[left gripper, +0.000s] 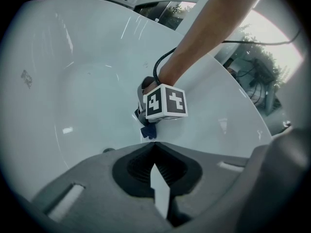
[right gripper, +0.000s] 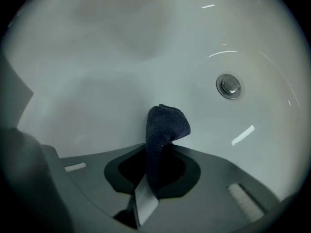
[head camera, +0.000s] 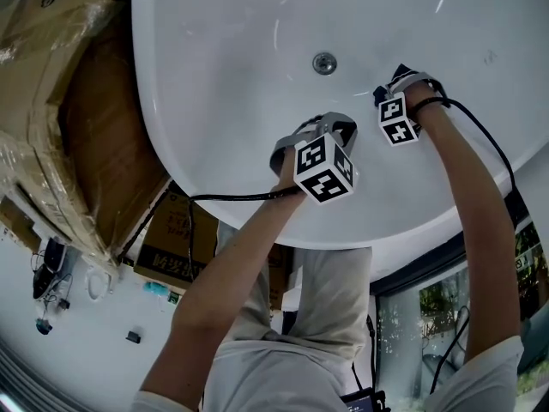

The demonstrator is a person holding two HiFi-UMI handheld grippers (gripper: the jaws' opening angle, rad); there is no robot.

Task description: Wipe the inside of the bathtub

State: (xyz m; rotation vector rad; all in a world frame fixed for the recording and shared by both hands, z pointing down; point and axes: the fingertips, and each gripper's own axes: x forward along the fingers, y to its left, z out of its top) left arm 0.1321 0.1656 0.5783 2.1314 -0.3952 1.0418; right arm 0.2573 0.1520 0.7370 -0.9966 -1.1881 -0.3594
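dark blue cloth clamped in the right gripper jaws, bunched end against the white bathtub inner wall, near the drain. left gripper jaws closed together, nothing between them, held inside the tub nearby.

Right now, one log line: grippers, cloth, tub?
left gripper: shut, empty | right gripper: shut on dark cloth | cloth: inside bathtub, near drain, contact unclear | phase: likely wiping
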